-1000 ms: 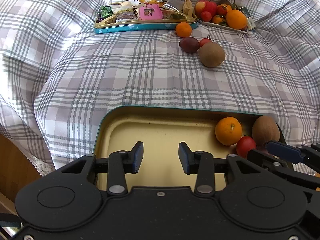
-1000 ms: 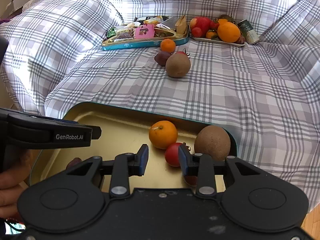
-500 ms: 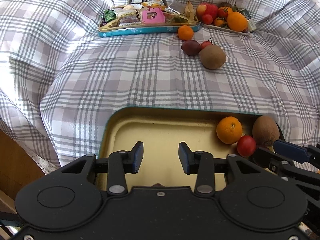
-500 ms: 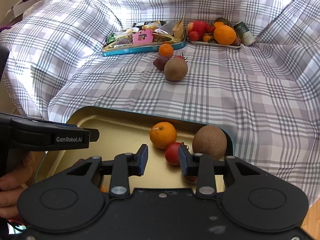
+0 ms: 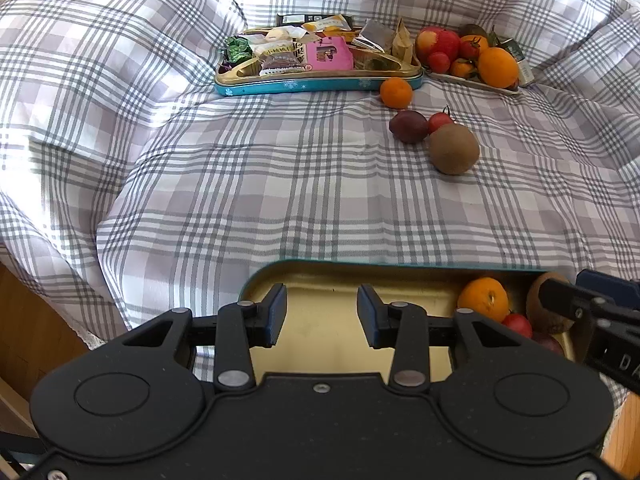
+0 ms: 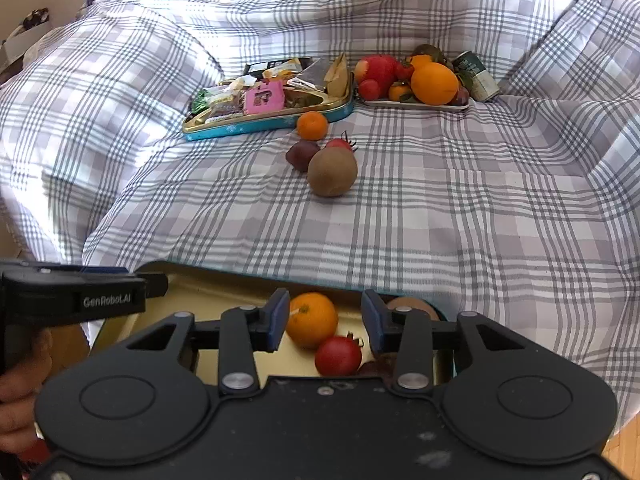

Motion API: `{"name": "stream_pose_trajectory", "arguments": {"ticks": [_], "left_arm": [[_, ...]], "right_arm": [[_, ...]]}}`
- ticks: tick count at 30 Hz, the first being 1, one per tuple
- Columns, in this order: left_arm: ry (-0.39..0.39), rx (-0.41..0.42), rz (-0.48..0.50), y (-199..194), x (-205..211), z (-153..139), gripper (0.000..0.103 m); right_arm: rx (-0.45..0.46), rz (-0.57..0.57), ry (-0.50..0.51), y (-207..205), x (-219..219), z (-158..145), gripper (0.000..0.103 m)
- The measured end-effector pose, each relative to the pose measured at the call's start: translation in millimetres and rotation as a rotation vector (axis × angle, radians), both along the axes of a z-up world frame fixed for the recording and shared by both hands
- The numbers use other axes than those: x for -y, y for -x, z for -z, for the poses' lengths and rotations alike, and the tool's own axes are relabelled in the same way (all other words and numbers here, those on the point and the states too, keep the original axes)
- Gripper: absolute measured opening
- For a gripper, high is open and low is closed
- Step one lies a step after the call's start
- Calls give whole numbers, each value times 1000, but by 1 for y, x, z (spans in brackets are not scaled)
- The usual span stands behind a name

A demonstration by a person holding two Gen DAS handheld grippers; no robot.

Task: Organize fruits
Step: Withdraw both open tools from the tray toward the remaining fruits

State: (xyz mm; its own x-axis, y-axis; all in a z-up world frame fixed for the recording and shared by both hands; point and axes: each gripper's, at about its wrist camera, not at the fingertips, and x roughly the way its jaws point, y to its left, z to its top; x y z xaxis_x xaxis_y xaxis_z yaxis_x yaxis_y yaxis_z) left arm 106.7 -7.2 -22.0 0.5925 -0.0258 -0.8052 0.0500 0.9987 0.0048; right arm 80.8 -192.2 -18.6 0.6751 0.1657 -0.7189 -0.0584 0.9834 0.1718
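A gold tray with a teal rim (image 5: pixel 360 270) lies at the near edge of the checked cloth. Its right end holds an orange (image 6: pixel 312 320), a red tomato (image 6: pixel 338 356), a brown kiwi (image 6: pixel 408 305) and a dark plum (image 6: pixel 374 366). My right gripper (image 6: pixel 325 320) hovers over these fruits with its jaws opening; the pads press on nothing. Over the tray's bare floor my left gripper (image 5: pixel 322 316) stands open and empty. Farther out on the cloth lie a small orange (image 6: pixel 312 125), a dark plum (image 6: pixel 302 155), a tomato (image 6: pixel 339 144) and a kiwi (image 6: pixel 332 172).
At the back stands a teal snack tin (image 5: pixel 316 82) full of wrapped sweets, and right of it a white plate (image 6: pixel 416 106) piled with fruit beside a can (image 6: pixel 476 76). The cloth rises in folds all around. A person's hand (image 6: pixel 20 392) shows at the left.
The right gripper's jaws have widened a little and it has drawn up and back from the tray. The tray now sits lower in both views. The left jaws are unchanged.
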Motion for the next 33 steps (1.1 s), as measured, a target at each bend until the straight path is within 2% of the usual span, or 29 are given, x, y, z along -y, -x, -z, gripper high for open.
{"name": "stream_pose_trajectory", "arguments": {"ticks": [14,25,33], "left_arm": [[-1,-28,-33,-38,-15,7,48],[-12,-24,-50,-72,-24,14,48],[-6,-51,-60,-86,-31,23,48]], "right_arm": [[-44,38,-17,-60,-3,0,44],[-71,64,-9,-114,-5,13,47],[-81,72,-10,-150,-10,20,51]]}}
